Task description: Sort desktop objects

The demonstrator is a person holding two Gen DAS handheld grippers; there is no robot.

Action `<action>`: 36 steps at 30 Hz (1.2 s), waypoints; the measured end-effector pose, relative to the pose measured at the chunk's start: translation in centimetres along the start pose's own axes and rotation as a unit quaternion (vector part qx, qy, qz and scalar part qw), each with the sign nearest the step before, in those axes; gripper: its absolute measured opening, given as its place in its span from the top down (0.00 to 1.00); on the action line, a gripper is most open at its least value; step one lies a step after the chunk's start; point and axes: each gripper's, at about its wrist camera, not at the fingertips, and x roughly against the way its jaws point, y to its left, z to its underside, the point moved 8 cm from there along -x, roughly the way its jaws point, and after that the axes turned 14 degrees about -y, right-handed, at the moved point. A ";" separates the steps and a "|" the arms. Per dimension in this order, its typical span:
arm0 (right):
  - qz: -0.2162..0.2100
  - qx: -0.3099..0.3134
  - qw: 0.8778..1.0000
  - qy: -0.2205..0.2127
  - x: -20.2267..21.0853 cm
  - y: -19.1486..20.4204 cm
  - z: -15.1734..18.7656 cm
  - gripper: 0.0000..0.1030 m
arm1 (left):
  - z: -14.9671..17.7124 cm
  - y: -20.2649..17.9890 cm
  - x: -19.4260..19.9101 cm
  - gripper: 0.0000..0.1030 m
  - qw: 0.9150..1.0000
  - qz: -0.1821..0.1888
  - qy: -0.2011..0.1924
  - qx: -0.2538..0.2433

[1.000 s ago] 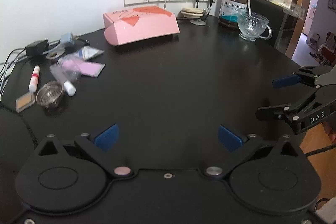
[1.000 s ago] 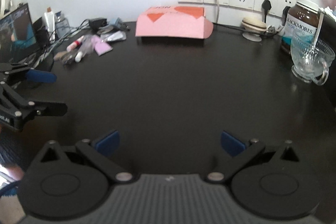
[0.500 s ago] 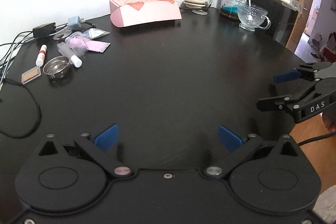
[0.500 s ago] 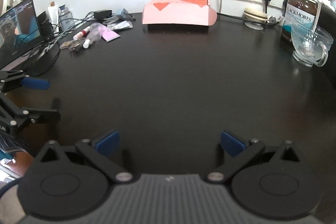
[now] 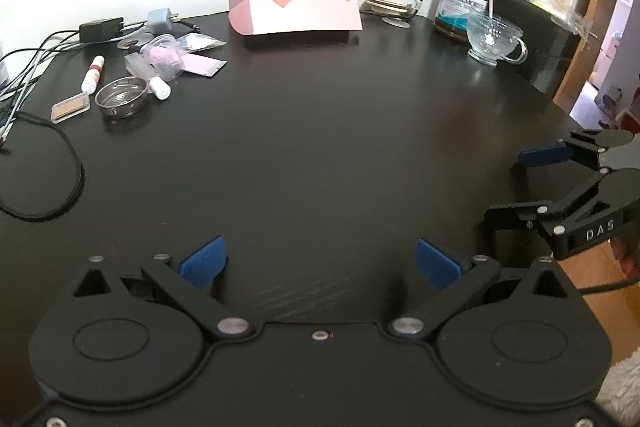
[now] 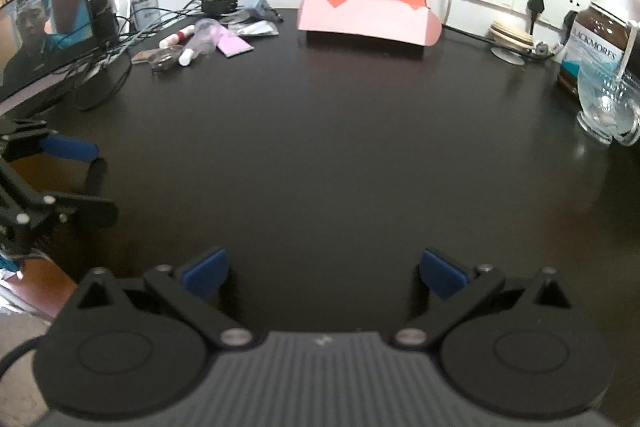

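While both claws are held spread and empty, the small clutter [image 5: 136, 75] is seen at eleven o'clock from the left gripper [image 5: 320, 263], nearer than from the right gripper [image 6: 324, 269].

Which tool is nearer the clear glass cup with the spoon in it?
Right. The right tool sits near the table's front edge on the clear glass cup's side; the left tool sits further to the left, so the cup lies further across the table from it.

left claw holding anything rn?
No: in the left wrist view the left claw has its blue pads spread wide with only bare black table between them.
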 end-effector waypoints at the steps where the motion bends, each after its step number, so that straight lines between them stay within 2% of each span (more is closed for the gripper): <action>1: 0.000 0.002 1.000 0.000 0.0 0.1 0.0 0.01 | 0.0 0.0 0.0 0.01 1.000 -0.001 0.000 -0.001; 36: 0.002 -0.001 1.000 -0.005 -0.9 0.1 -0.6 0.01 | -0.2 -0.4 -0.8 0.00 0.999 -0.009 0.016 -0.040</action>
